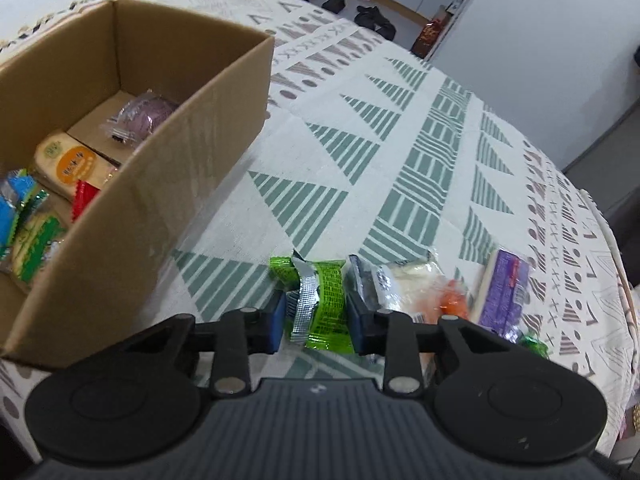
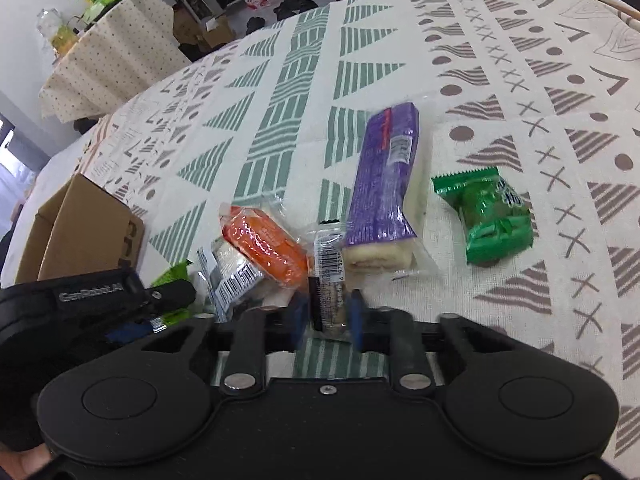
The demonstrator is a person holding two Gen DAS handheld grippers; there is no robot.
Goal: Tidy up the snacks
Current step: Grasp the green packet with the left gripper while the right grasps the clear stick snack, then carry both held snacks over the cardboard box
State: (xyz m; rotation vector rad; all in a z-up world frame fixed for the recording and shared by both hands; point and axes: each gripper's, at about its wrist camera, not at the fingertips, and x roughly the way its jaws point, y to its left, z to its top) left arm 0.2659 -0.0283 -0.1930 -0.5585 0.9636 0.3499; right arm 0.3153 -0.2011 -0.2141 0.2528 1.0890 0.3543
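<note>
Green packet [image 1: 320,304] is clamped in the left hand-held gripper [image 1: 316,316], just right of the box [image 1: 168,184] on the bench [image 1: 400,128]. Right hand-held gripper [image 2: 330,316] grasps a clear-wrapped bar [image 2: 330,280] near the purple cake [image 2: 384,184].

The left gripper [image 1: 317,312] has a ribbed dark-grey body with one small screw at its centre, flanked by two matte black round discs, black link arms with silver rivets, and blue finger pads [image 1: 276,322]. The right gripper [image 2: 329,314] is all black with the same discs, silver rivets, a centre screw and blue fingers [image 2: 357,312]. In the right wrist view the other gripper's black housing carries pale lettering.
</note>
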